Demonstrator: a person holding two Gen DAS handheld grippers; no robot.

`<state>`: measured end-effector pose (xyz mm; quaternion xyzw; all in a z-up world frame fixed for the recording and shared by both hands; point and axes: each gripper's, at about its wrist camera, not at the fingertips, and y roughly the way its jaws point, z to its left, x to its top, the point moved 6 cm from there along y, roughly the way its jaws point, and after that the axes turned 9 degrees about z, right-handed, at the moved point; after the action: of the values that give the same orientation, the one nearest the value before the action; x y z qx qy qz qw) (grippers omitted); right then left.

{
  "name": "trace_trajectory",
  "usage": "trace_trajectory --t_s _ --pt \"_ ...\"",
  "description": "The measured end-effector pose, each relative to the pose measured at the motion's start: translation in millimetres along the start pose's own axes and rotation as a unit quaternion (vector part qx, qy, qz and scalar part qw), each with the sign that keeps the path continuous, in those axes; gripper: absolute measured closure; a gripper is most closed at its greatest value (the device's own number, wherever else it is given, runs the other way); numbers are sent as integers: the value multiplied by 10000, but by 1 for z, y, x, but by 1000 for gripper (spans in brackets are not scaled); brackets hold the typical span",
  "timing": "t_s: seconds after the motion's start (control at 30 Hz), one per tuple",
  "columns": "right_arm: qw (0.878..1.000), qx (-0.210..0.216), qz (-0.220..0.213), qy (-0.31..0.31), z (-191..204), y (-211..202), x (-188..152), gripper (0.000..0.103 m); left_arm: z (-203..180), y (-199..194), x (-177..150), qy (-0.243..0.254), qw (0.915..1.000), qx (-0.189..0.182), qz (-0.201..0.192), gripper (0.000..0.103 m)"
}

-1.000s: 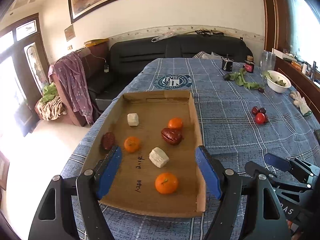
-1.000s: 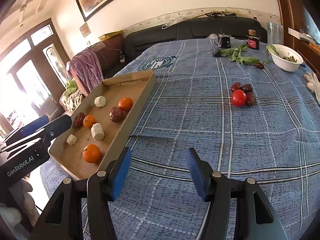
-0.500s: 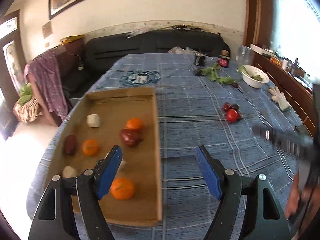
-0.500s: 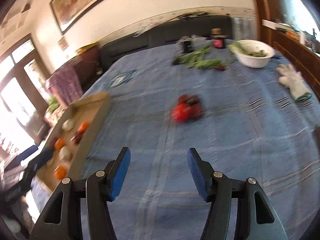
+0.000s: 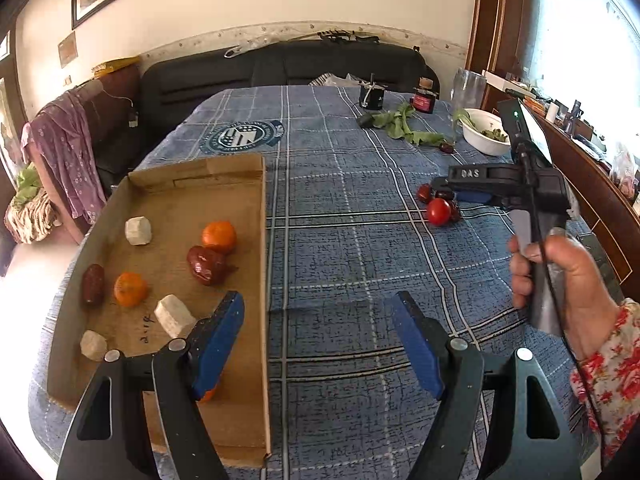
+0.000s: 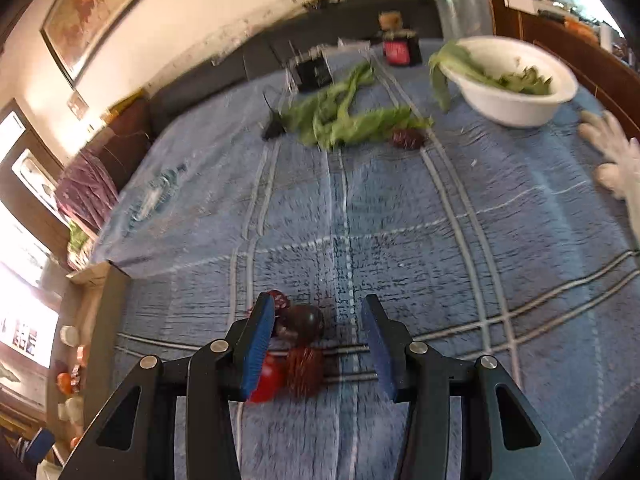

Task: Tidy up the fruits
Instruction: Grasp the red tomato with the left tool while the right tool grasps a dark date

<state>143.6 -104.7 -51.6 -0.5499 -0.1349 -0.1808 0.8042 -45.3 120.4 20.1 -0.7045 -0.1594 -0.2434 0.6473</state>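
Note:
A cardboard tray (image 5: pixel 256 272) on the blue checked tablecloth holds oranges (image 5: pixel 218 236), dark red fruits (image 5: pixel 206 265) and white chunks (image 5: pixel 138 230). My left gripper (image 5: pixel 318 338) is open, low over the tray's right edge and the cloth. A small pile of a red tomato (image 5: pixel 438 211) and dark fruits (image 5: pixel 425 193) lies on the cloth to the right. My right gripper (image 6: pixel 318 338) is open and sits over that pile; a dark plum (image 6: pixel 304 322), a spiky dark fruit (image 6: pixel 305 370) and the tomato (image 6: pixel 267 378) lie between and by its pads. It also shows in the left wrist view (image 5: pixel 442 188).
Green leaves (image 6: pixel 344 120) and a dark date (image 6: pixel 407 137) lie farther back. A white bowl (image 6: pixel 516 108) of greens, a red-labelled jar (image 6: pixel 398 50), a black cup (image 6: pixel 314 70) and a white glove (image 6: pixel 616 160) are near the table's far and right sides. A black sofa stands behind.
My right gripper has swung right and come down over the tomato pile, staying open. My left gripper has shifted right, off the tray's middle to its right edge.

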Motion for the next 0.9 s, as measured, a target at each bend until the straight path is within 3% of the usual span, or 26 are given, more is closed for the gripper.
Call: trace_trajectory --t_s 0.07,0.17,0.3,0.37,0.43,0.63,0.77,0.83,0.87,0.9 --pt "10000 18 43 -65 2 1 0 53 -4 5 3 11 9999 -103 52 28" --pt "9992 328 181 -168 7 1 -8 79 -14 11 11 33 9996 -275 89 28" --pt "9992 389 39 -60 -2 -8 -18 79 -30 21 24 135 9993 -337 74 28" --pt "9996 200 -159 88 -16 -21 -23 79 -39 27 30 196 9990 -380 95 28" --pt "9989 -40 -398 253 -32 -38 -25 79 -50 35 39 268 9984 -483 77 28" --pt "9956 -126 -784 490 -60 -61 -26 79 -85 75 74 238 9949 -971 127 28" --pt "9963 -187 -711 442 -63 -53 -23 79 -103 101 93 152 9898 -1401 194 41" --pt "9966 -167 -675 435 -64 -49 -22 79 -111 111 98 260 9903 -1355 177 44" --pt "9968 -131 -650 442 -64 -48 -21 79 -111 116 98 276 9909 -1298 226 49" --pt "9969 -110 -638 449 -65 -47 -21 79 -112 123 98 258 9905 -1315 322 62"
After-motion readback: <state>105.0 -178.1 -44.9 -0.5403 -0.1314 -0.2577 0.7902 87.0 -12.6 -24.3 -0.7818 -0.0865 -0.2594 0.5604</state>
